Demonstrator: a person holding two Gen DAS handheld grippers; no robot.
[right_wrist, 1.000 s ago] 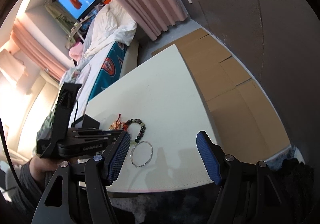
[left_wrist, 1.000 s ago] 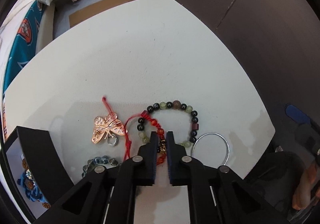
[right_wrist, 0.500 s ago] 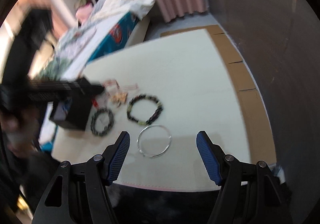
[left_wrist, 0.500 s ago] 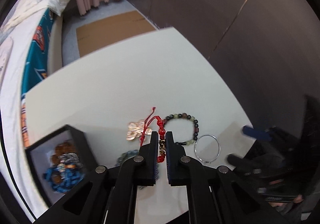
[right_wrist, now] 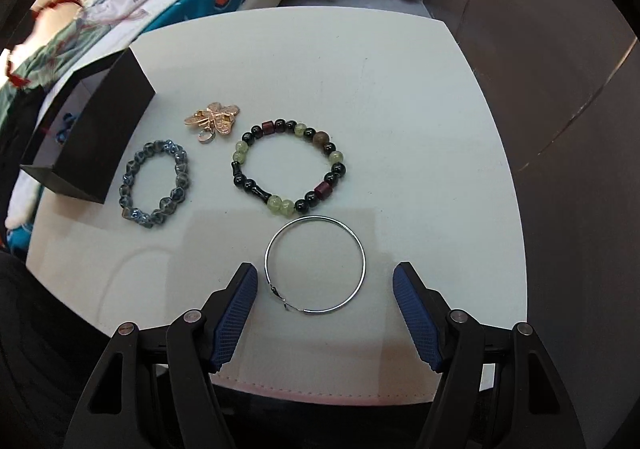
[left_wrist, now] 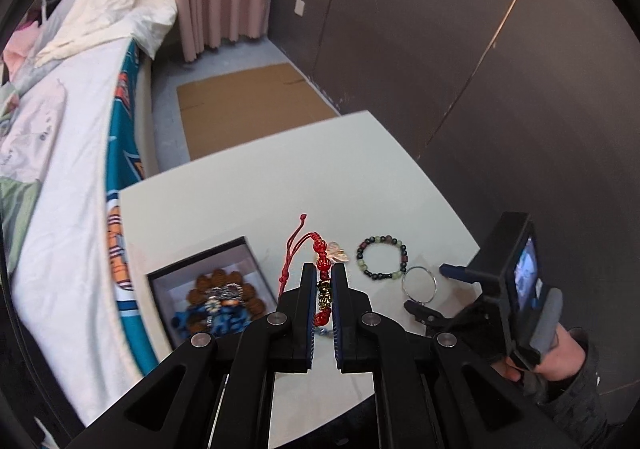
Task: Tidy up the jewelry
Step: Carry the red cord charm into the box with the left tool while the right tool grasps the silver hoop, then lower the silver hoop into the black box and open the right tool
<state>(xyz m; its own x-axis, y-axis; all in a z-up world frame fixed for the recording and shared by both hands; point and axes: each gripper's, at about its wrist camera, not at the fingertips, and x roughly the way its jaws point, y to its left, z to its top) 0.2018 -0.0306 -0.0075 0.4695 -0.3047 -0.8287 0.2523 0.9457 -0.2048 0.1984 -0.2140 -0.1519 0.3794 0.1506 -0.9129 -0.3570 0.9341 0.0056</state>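
My left gripper (left_wrist: 323, 291) is clamped on the red bracelet (left_wrist: 322, 273), its pads nearly together with the gold charm and red beads pinched between them and the cord tails standing up toward 12 o'clock; a second ago the bracelet lay on the table (right_wrist: 400, 97) among the other pieces, and now it hangs well above the surface, so the lift is done and what remains, I judge, is the carry to the box (left_wrist: 204, 289); the box sits at 9 o'clock of my left fingers, open, with brown beads and blue pieces already inside; my right gripper (right_wrist: 322, 309) has swung from looking across the room to looking down on the table, its jaws spread wide and holding nothing, the hoop (right_wrist: 315, 265) lying flat between them at 12 o'clock but touching neither pad; past the hoop lies the dark bracelet (right_wrist: 290, 169), at 11 o'clock the blue bracelet (right_wrist: 155, 185) beside the box wall, and between those two, farther off, the gold butterfly (right_wrist: 214, 119); I read the hoop as my right side's next pick, thin and flat, likely to slip unless I close on its rim squarely.
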